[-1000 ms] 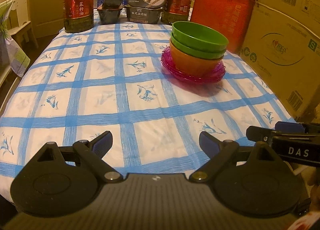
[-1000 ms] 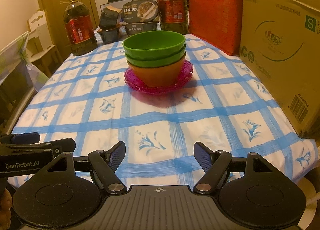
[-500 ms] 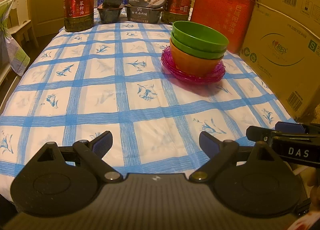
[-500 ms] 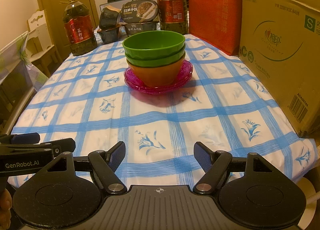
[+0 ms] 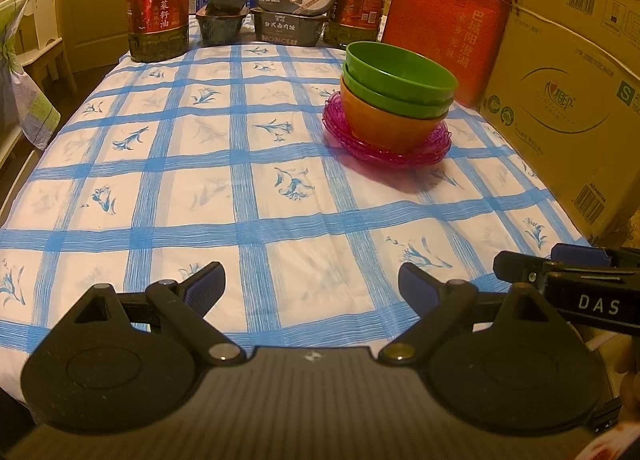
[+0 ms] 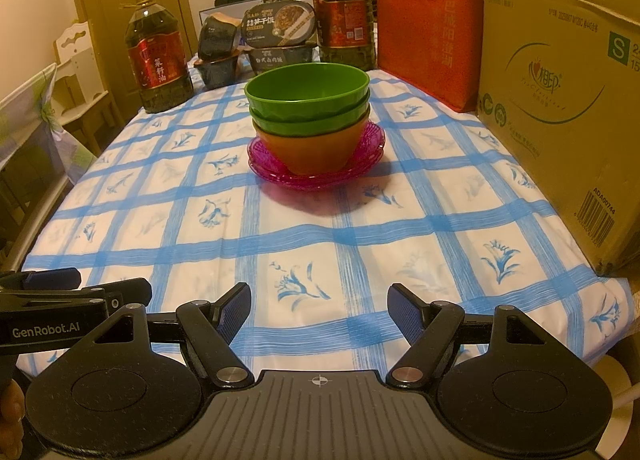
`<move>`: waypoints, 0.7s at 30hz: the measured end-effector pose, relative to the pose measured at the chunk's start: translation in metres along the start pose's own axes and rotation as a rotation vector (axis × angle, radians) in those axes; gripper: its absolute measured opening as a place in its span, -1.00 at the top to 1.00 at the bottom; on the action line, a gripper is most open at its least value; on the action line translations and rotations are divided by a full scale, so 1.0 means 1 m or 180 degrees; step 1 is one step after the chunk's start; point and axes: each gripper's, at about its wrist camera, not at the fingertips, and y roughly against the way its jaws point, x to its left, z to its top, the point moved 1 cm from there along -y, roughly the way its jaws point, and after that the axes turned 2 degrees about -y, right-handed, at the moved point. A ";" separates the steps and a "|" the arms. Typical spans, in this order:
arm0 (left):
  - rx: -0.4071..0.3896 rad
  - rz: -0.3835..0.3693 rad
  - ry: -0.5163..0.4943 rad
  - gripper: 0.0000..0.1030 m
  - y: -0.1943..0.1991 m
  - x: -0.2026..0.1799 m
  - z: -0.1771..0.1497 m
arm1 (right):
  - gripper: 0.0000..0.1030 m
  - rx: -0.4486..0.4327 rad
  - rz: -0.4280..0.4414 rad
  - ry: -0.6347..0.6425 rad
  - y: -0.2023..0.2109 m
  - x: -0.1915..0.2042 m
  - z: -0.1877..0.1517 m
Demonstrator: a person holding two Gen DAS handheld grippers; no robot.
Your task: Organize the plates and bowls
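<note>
Two green bowls (image 5: 400,76) (image 6: 308,90) are nested on an orange bowl (image 5: 384,122) (image 6: 316,148), which stands on stacked magenta plates (image 5: 436,150) (image 6: 370,158) on the blue-checked tablecloth (image 5: 200,188) (image 6: 400,220), right of the middle. My left gripper (image 5: 312,286) is open and empty, low over the near edge, well short of the stack. My right gripper (image 6: 319,304) is open and empty, also at the near edge, facing the stack. Each gripper shows at the edge of the other's view.
Two large oil bottles (image 5: 158,4) (image 5: 358,0) and dark food tubs (image 5: 294,16) stand along the far edge. A red bag (image 5: 444,24) and big cardboard boxes (image 5: 568,92) line the right side. A white chair (image 5: 32,20) stands at the far left.
Both grippers have barely shifted; the left view has eased slightly forward. The stack has not moved and both grippers stay open.
</note>
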 end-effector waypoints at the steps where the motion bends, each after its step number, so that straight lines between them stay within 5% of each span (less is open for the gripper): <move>1: -0.0002 0.0001 0.0000 -0.79 0.000 0.000 0.000 | -0.46 0.0001 0.0000 0.0000 0.000 0.000 0.000; 21: 0.0006 -0.0003 0.0017 -0.79 0.000 -0.002 -0.001 | -0.46 -0.0004 -0.0004 -0.0004 0.000 0.000 0.000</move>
